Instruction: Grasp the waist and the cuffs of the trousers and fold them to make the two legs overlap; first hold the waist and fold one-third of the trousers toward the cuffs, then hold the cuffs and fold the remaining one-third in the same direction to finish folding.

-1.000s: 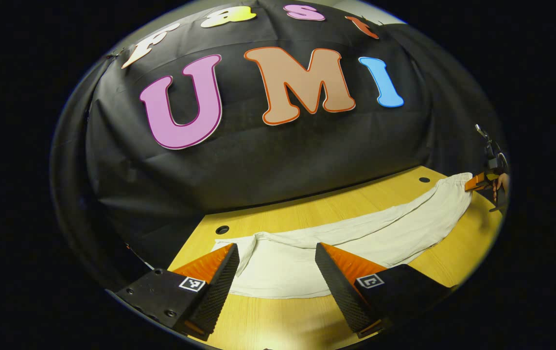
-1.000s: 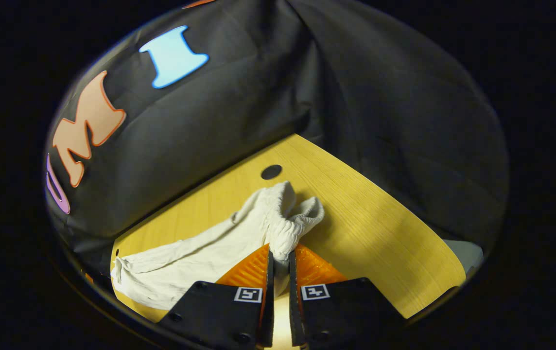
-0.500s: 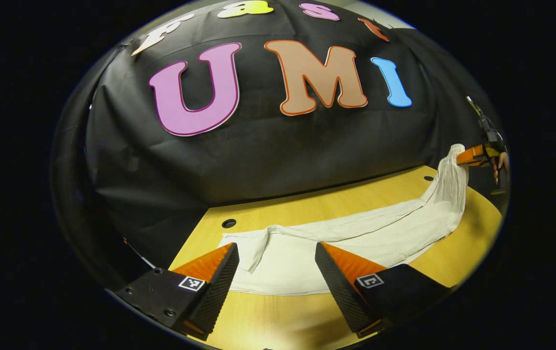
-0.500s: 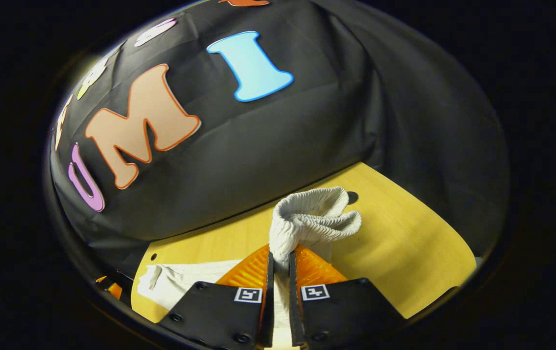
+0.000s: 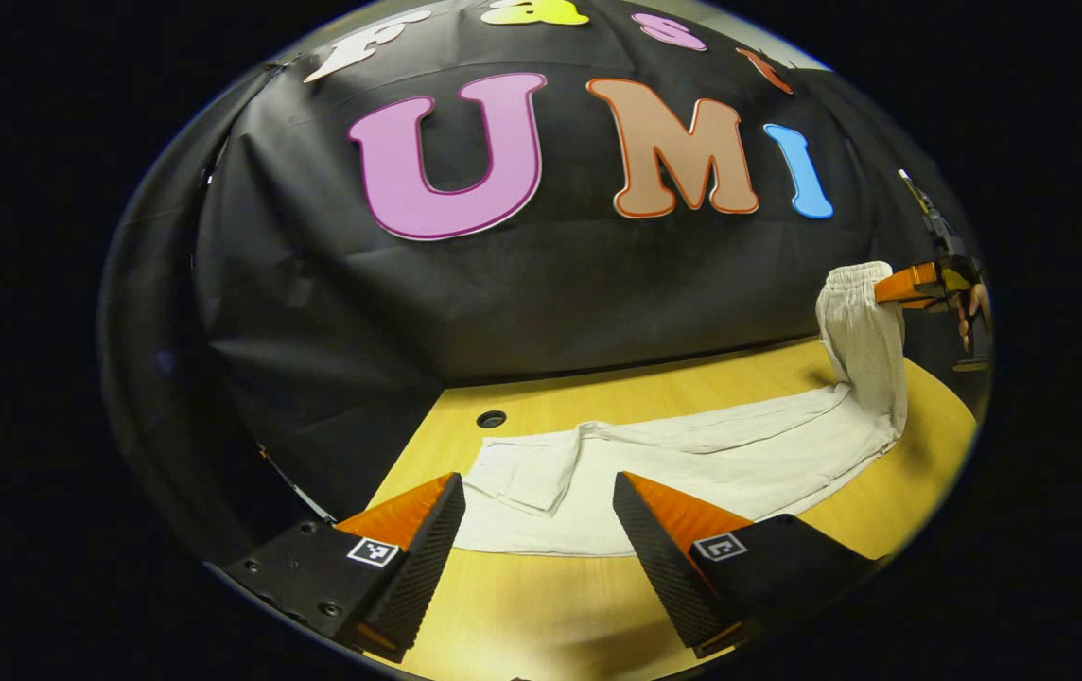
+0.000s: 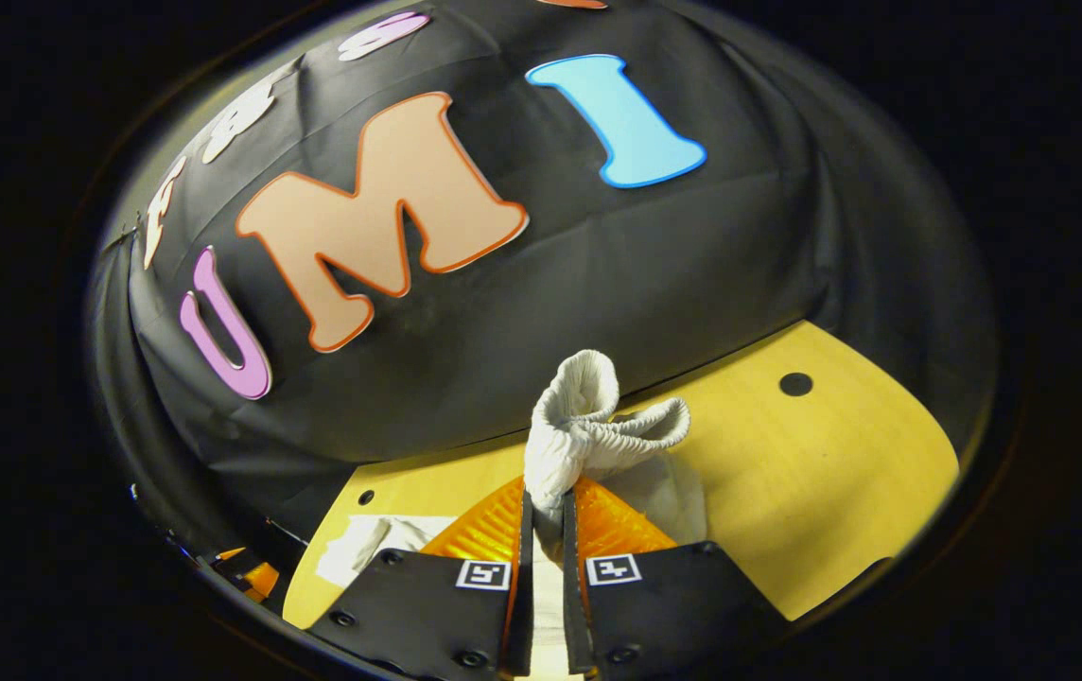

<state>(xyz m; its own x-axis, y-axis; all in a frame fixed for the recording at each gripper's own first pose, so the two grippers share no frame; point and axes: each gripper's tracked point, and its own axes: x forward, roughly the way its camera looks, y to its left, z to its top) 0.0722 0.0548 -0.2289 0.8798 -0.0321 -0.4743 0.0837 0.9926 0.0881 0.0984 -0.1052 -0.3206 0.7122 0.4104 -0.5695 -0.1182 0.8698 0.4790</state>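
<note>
Black cloth wall behind a yellow wooden table (image 5: 541, 624) with small round holes (image 5: 491, 418) near its far edge; white trousers (image 5: 692, 463) lie lengthwise along that far side, legs already stacked one on the other; the cuff end (image 5: 522, 473) sits at left, rumpled, one corner turned over.

Left gripper (image 5: 536, 530) hovers low just before the cuff end, fingers spread wide, touching nothing; likely parked there to take the cuffs for the second fold, or to pin them if the cloth drags.

At right, the right gripper (image 6: 542, 506) is pinched tight on the elastic waist (image 6: 598, 426), both fingers pressing the gathered band; in the left gripper view that gripper (image 5: 910, 284) holds the waist lifted clear of the table, cloth hanging down in a drape to the flat part; lifted so the top third can swing over toward the cuffs without dragging.

Room: bare table in front of the trousers and past the waist at right; far edge runs close to the wall, little slack there; fold path leftward over the legs looks unobstructed.
</note>
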